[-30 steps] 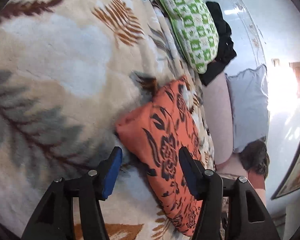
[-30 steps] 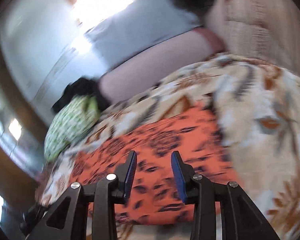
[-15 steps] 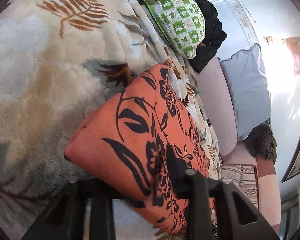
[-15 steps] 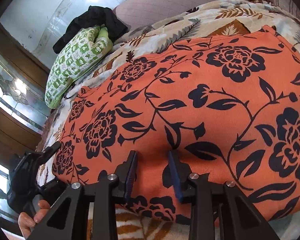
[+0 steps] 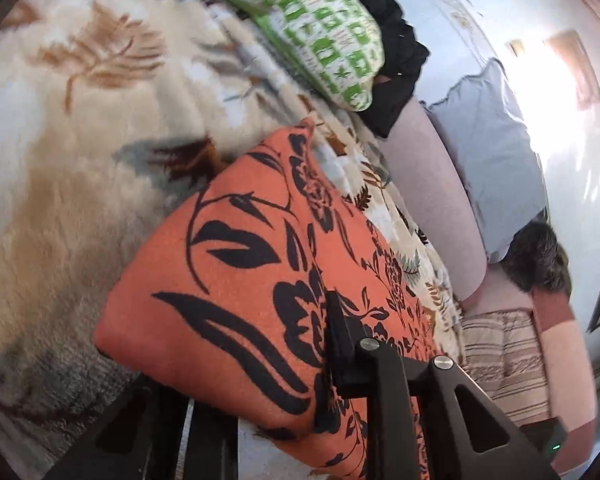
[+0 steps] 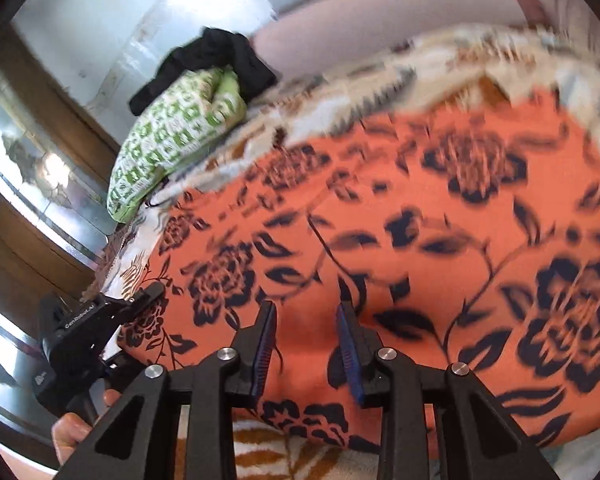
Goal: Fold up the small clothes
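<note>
An orange garment (image 5: 240, 280) with a black flower print lies folded on a fleecy leaf-pattern blanket (image 5: 80, 140). My left gripper (image 5: 276, 360) is closing on its near corner. One finger (image 5: 340, 344) rests on top and the other is hidden under the cloth, which is raised off the blanket there. In the right wrist view the same garment (image 6: 420, 220) fills the frame, with the left gripper (image 6: 148, 300) clamped at its left edge. My right gripper (image 6: 306, 320) sits at the near edge, its blue pads pinching a ridge of orange cloth.
A green-and-white pillow (image 5: 320, 28) and a black cloth (image 5: 396, 60) lie at the bed's far end. Beyond the blanket are a pink mattress edge (image 5: 432, 200), a grey pillow (image 5: 492, 152) and a striped cloth (image 5: 504, 352). A hand (image 6: 72, 436) holds the left gripper.
The left jaws stood open around the garment's corner; they have closed on it and lifted it. The right gripper came down onto the near edge, narrowed, and the cloth now moves with it.
</note>
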A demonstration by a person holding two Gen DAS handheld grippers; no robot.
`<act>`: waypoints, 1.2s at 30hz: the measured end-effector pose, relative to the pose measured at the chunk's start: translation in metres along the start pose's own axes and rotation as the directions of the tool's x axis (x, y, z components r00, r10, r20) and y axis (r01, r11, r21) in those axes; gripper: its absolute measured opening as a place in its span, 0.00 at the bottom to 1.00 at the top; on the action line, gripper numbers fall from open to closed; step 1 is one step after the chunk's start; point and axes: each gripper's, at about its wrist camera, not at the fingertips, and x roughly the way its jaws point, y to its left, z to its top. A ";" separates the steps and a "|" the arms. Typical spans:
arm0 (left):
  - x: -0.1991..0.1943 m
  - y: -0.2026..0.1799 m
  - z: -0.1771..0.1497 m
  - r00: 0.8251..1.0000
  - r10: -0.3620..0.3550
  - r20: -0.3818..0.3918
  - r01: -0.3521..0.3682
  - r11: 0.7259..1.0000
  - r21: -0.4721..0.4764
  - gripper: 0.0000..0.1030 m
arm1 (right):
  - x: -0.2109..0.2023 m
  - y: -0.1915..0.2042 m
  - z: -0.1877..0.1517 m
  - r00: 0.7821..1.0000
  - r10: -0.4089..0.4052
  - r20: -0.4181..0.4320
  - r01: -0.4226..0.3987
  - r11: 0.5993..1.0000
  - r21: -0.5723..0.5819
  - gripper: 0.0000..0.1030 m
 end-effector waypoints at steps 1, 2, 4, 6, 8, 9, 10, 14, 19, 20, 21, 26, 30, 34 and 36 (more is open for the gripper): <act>-0.002 -0.005 -0.001 1.000 0.001 0.014 -0.001 1.000 0.021 0.18 | -0.001 0.002 0.001 1.000 0.017 0.012 -0.017 1.000 -0.002 0.32; -0.005 -0.010 -0.002 1.000 0.000 0.028 -0.001 0.999 0.043 0.17 | 0.002 0.003 0.001 1.000 0.027 0.006 -0.027 1.000 0.002 0.32; -0.010 -0.022 -0.002 0.999 0.002 0.050 -0.007 0.996 0.092 0.17 | 0.024 -0.001 -0.003 0.996 0.015 -0.086 -0.012 0.999 0.037 0.32; -0.014 -0.034 -0.005 0.998 0.007 0.062 -0.015 0.989 0.144 0.16 | 0.041 -0.009 -0.010 0.987 0.030 -0.159 -0.016 0.996 0.086 0.32; -0.020 -0.050 -0.007 0.997 0.012 0.081 -0.029 0.977 0.213 0.16 | 0.032 -0.014 -0.004 0.985 0.069 -0.159 -0.049 0.991 0.124 0.29; -0.023 -0.058 -0.009 0.996 0.016 0.087 -0.038 0.968 0.250 0.16 | 0.028 -0.019 -0.001 0.982 0.101 -0.158 -0.076 0.984 0.159 0.29; -0.026 -0.069 -0.012 0.995 0.021 0.094 -0.048 0.955 0.294 0.16 | 0.023 -0.027 0.000 0.982 0.120 -0.145 -0.090 0.977 0.195 0.29; -0.032 -0.113 -0.027 0.994 0.015 0.108 -0.061 0.900 0.431 0.16 | -0.015 -0.073 0.015 0.987 0.155 -0.032 -0.137 0.936 0.324 0.29; -0.020 -0.189 -0.069 0.995 0.021 0.093 -0.074 0.784 0.616 0.16 | -0.076 -0.146 0.032 0.975 0.153 0.163 -0.211 0.868 0.449 0.32; -0.015 -0.202 -0.079 0.997 0.017 0.079 -0.063 0.769 0.637 0.16 | -0.088 -0.160 0.033 0.970 0.141 0.199 -0.221 0.854 0.471 0.32; -0.007 -0.215 -0.089 0.998 0.012 0.057 -0.046 0.756 0.653 0.16 | -0.100 -0.174 0.033 0.964 0.126 0.233 -0.228 0.840 0.491 0.32; 0.059 -0.273 -0.172 0.994 0.032 -0.106 0.056 0.684 0.728 0.18 | -0.148 -0.226 0.034 0.934 0.049 0.353 -0.250 0.796 0.551 0.32; 0.102 -0.276 -0.213 0.948 0.168 -0.271 0.093 0.666 0.740 0.27 | -0.168 -0.250 0.033 0.920 0.025 0.391 -0.269 0.768 0.582 0.32; 0.060 -0.266 -0.197 0.936 0.073 -0.344 0.209 0.672 0.711 0.47 | -0.172 -0.245 0.039 0.918 0.058 0.393 -0.282 0.792 0.542 0.33; 0.023 -0.256 -0.180 0.945 -0.027 -0.326 0.260 0.664 0.701 0.72 | -0.170 -0.232 0.043 0.914 0.094 0.394 -0.298 0.815 0.498 0.33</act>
